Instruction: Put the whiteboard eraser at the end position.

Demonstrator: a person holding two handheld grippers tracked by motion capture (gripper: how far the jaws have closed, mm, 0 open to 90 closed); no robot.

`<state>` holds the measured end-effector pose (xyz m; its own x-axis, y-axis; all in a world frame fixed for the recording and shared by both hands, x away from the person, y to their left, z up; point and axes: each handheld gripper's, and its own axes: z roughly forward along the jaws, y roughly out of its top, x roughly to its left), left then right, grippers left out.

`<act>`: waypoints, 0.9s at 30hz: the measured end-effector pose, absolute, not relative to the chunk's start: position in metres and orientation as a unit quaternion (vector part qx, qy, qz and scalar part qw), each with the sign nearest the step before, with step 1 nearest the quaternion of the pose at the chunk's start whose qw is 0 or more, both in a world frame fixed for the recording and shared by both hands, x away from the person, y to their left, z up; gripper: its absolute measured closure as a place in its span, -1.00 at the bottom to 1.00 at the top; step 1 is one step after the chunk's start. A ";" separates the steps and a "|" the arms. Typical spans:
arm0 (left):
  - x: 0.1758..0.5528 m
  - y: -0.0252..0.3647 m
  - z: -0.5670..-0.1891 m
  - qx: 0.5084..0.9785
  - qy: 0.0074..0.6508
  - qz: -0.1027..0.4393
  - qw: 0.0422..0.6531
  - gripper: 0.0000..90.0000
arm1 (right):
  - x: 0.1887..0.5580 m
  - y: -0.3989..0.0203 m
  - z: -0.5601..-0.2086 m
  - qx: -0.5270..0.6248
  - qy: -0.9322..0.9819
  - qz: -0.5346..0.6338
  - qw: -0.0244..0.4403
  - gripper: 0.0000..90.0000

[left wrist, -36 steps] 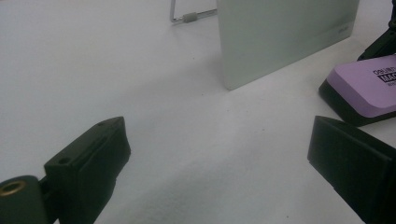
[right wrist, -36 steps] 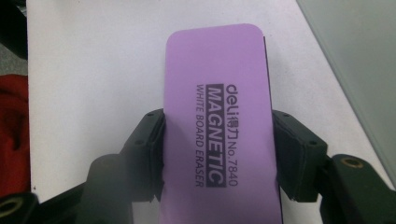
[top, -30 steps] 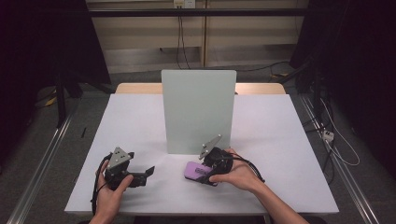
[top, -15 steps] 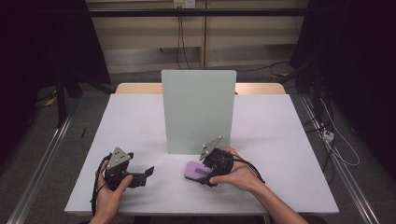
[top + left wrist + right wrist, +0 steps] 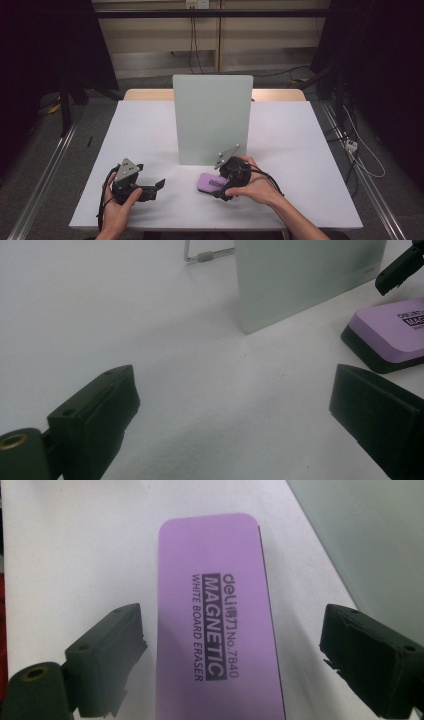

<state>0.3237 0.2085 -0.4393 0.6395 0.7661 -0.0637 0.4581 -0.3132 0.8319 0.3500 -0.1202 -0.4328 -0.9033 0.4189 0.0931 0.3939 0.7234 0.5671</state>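
Note:
A purple magnetic whiteboard eraser (image 5: 208, 181) (image 5: 215, 625) lies flat on the white table (image 5: 300, 150), just in front of an upright pale whiteboard panel (image 5: 212, 120). My right gripper (image 5: 219, 187) (image 5: 235, 617) hangs over the eraser, held by the right hand. Its jaws have just been opening and now stand open, one on each side of the eraser with a gap at both pads. My left gripper (image 5: 156, 189) (image 5: 232, 375) rests low at the table's front left, open with nothing between its jaws. It looks toward the eraser (image 5: 395, 332) and the panel (image 5: 300, 275).
The panel stands on a wire foot (image 5: 202, 257) near the table's middle. Bare table lies to the left, to the right and behind it. Dark curtains and floor cables (image 5: 360, 150) surround the table.
Both hands keep their places and the eraser lies in the same spot; at this distance no other difference shows.

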 end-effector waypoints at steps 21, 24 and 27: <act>0.327 0.205 -0.439 0.796 0.378 0.170 0.441 -0.88 | 0.345 -0.126 -0.422 0.236 0.913 0.331 0.033 -0.78; 0.328 0.204 -0.439 0.795 0.378 0.169 0.443 -0.88 | 0.345 -0.128 -0.421 0.242 0.908 0.340 0.031 -0.79; 0.328 0.204 -0.439 0.794 0.379 0.169 0.444 -0.88 | 0.346 -0.131 -0.419 0.251 0.902 0.349 0.041 -0.78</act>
<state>0.3276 0.2044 -0.4388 0.6561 0.7516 -0.0678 0.4513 -0.3189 0.8334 0.3457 -0.1309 -0.4194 -0.8709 0.4808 0.1015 0.4238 0.6303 0.6504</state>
